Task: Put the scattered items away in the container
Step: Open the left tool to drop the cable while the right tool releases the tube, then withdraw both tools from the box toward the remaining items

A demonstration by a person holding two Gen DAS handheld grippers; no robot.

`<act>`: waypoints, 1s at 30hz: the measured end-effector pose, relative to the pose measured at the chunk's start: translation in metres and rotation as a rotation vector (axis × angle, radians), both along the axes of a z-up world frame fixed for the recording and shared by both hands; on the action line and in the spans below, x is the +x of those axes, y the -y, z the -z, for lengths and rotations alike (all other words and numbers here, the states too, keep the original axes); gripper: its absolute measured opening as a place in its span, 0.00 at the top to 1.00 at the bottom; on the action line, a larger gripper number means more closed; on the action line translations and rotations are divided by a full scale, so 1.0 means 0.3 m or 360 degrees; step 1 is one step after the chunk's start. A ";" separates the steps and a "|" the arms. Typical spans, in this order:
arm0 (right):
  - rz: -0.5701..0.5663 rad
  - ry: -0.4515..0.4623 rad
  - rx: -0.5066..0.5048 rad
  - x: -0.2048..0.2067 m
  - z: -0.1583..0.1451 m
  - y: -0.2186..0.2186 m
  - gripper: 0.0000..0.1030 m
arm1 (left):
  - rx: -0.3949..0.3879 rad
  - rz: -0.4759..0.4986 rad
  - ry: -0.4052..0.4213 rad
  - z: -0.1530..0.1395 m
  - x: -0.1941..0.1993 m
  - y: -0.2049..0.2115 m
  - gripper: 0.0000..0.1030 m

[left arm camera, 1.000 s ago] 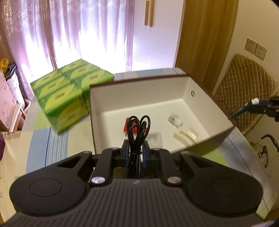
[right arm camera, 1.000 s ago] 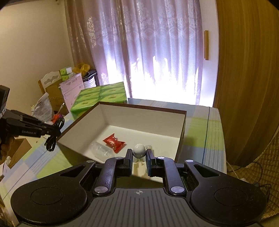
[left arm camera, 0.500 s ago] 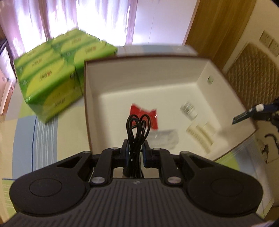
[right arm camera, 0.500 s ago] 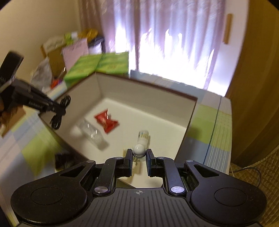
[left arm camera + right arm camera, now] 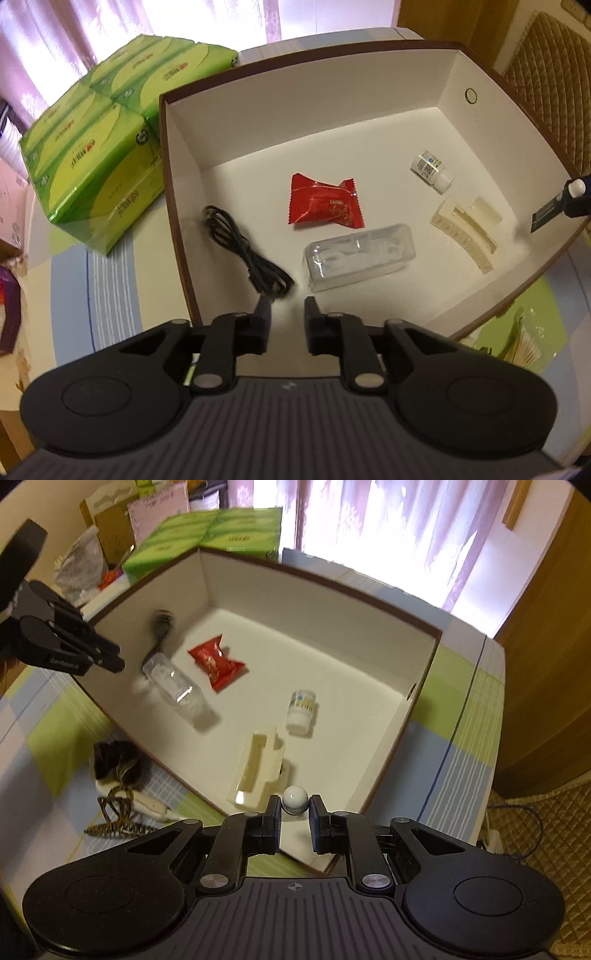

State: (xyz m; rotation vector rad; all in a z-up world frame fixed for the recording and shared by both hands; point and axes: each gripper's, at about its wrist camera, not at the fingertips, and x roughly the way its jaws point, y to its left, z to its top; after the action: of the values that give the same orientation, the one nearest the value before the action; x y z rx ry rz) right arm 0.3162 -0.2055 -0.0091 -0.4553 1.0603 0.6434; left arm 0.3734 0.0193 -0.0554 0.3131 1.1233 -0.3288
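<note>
A white box with a brown rim [image 5: 369,96] [image 5: 258,583] holds a black cable [image 5: 243,251] [image 5: 160,627], a red packet [image 5: 325,203] [image 5: 216,662], a clear plastic case [image 5: 358,254] [image 5: 177,690], a small white bottle [image 5: 430,170] [image 5: 302,709] and a cream hair clip [image 5: 467,232] [image 5: 258,768]. My left gripper [image 5: 286,312] is open above the box's near wall, the cable lying just past its left finger. My right gripper [image 5: 294,805] has its jaws parted around a small white ball [image 5: 294,798], over the box's near corner.
Green tissue packs [image 5: 99,155] [image 5: 207,531] stand against the box's far-left side. A dark pouch [image 5: 114,760] and patterned hair clips [image 5: 118,812] lie on the checked tablecloth outside the box. A quilted chair [image 5: 546,81] is at the right. Cardboard clutter [image 5: 110,524] sits behind.
My left gripper opened and the black cable dropped into the box. My right gripper moved lower over the box and its jaws widened around the white ball. Both views tilted further down.
</note>
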 end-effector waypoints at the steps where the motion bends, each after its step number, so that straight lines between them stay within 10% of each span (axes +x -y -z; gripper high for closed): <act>1: 0.0016 -0.0006 -0.0015 0.005 0.005 -0.003 0.82 | -0.0004 -0.0004 0.0006 -0.004 0.001 0.000 0.82; 12: 0.0129 -0.0068 0.0093 0.043 0.035 -0.025 0.82 | -0.0059 -0.0057 0.0106 -0.067 -0.038 -0.008 0.56; 17: 0.0151 -0.0085 0.0191 0.023 0.031 -0.021 0.81 | -0.0092 -0.0083 0.0142 -0.096 -0.079 -0.013 0.29; 18: 0.0162 -0.0087 0.0214 0.020 0.028 -0.018 0.77 | -0.0101 -0.0082 0.0151 -0.103 -0.088 -0.012 0.28; 20: 0.0204 -0.0040 0.0259 0.009 0.014 -0.014 0.07 | -0.0104 -0.0084 0.0168 -0.116 -0.101 -0.009 0.25; 21: 0.0203 0.0039 0.0313 -0.007 -0.004 -0.011 0.00 | -0.0105 -0.0082 0.0181 -0.124 -0.109 -0.006 0.24; 30: 0.0276 0.0122 0.0344 -0.055 -0.044 -0.023 0.00 | -0.0134 -0.0101 0.0244 -0.178 -0.162 0.012 0.14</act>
State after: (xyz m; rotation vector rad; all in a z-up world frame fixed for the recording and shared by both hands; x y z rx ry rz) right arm 0.2997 -0.1988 0.0040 -0.1963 0.9343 0.5739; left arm 0.3247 0.0157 -0.0022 0.2236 0.9641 -0.2900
